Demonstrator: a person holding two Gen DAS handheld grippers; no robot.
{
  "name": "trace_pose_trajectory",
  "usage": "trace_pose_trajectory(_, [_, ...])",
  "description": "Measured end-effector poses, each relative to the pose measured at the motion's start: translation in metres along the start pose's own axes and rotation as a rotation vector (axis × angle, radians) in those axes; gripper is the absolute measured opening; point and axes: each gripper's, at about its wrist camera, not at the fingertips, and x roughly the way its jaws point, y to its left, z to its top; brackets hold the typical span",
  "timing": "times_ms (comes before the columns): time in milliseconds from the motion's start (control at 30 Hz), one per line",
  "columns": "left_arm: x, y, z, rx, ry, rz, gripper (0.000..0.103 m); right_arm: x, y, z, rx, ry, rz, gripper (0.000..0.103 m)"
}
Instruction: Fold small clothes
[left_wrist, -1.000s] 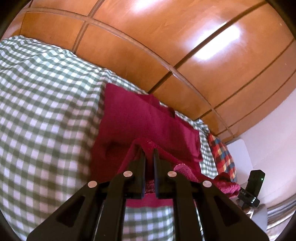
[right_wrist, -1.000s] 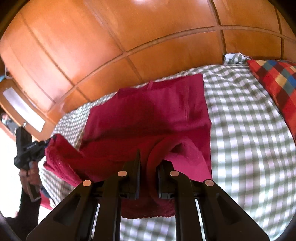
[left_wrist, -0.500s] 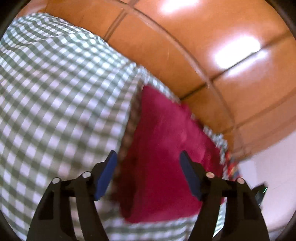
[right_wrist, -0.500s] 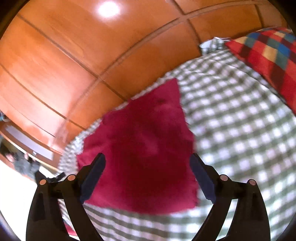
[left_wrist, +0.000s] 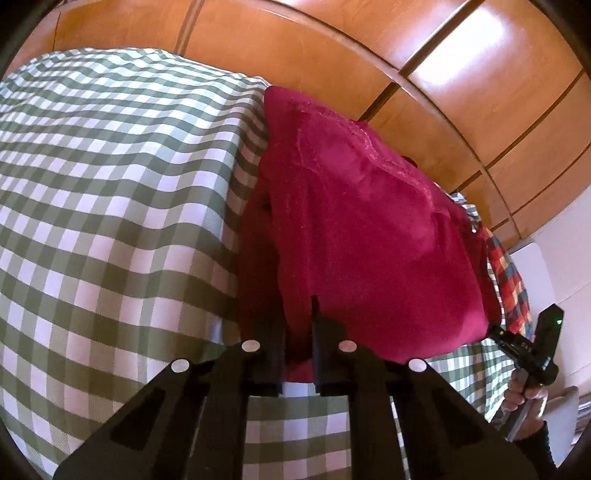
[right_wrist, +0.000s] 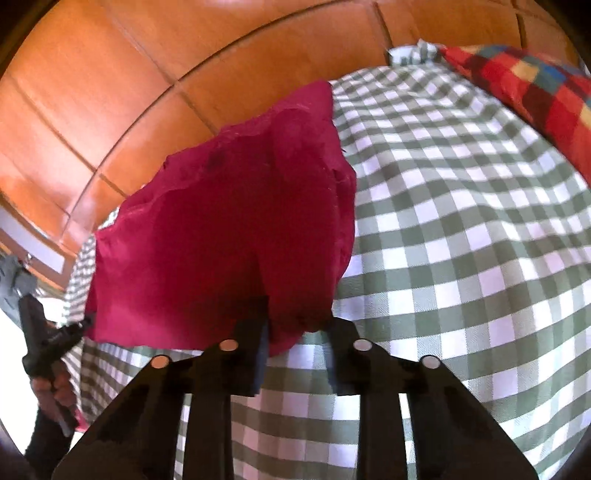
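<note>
A crimson garment (left_wrist: 369, 229) (right_wrist: 221, 229) lies folded on the green-checked bed cover (left_wrist: 110, 184) (right_wrist: 461, 221). My left gripper (left_wrist: 297, 325) is shut on the garment's near left corner, and cloth fills the narrow gap between its fingers. My right gripper (right_wrist: 295, 317) is at the near right corner. Its jaws are closing, and a thick bunch of the red cloth is squeezed between the pads. In each wrist view the other gripper shows at the edge, held in a hand (left_wrist: 524, 398) (right_wrist: 51, 387).
Glossy wooden panels (left_wrist: 332, 55) (right_wrist: 110, 92) rise right behind the bed. A red plaid cushion (right_wrist: 535, 92) (left_wrist: 509, 280) lies on the right side of the cover. To the left of the garment the cover stretches out wide. A white wall (left_wrist: 561, 258) stands at the far right.
A second ago both grippers held a lifted edge of the garment. Half a second ago both stood open above the flat cloth. Now both have dropped and closed on its near corners.
</note>
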Motion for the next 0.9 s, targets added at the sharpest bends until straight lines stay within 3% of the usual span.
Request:
trace_pose_trajectory(167, [-0.014, -0.004, -0.007, 0.009, -0.005, 0.008, 0.007, -0.019, 0.008, -0.002, -0.051, -0.002, -0.008, 0.020])
trace_pose_trajectory(333, [-0.036, -0.001, -0.029, 0.011, 0.008, -0.008, 0.007, -0.042, 0.011, -0.031, -0.090, 0.047, -0.007, 0.020])
trace_pose_trajectory(533, [-0.063, 0.009, -0.075, -0.001, 0.045, -0.020, 0.007, -0.057, 0.012, -0.075, -0.119, 0.144, -0.017, 0.020])
trace_pose_trajectory(667, [-0.073, 0.013, -0.095, -0.001, 0.044, -0.018, 0.008, -0.057, 0.014, -0.080, -0.126, 0.166, -0.018, 0.020])
trace_pose_trajectory(767, [-0.076, 0.010, -0.094, 0.011, 0.030, -0.006, 0.014, -0.059, 0.015, -0.073, -0.133, 0.175, -0.021, 0.028])
trace_pose_trajectory(833, [-0.082, 0.014, -0.091, 0.005, 0.001, 0.013, 0.021, -0.063, 0.012, -0.067, -0.128, 0.152, -0.036, 0.048])
trace_pose_trajectory(900, [-0.088, 0.019, -0.087, -0.006, -0.025, 0.033, 0.026, -0.067, 0.009, -0.062, -0.118, 0.127, -0.047, 0.055])
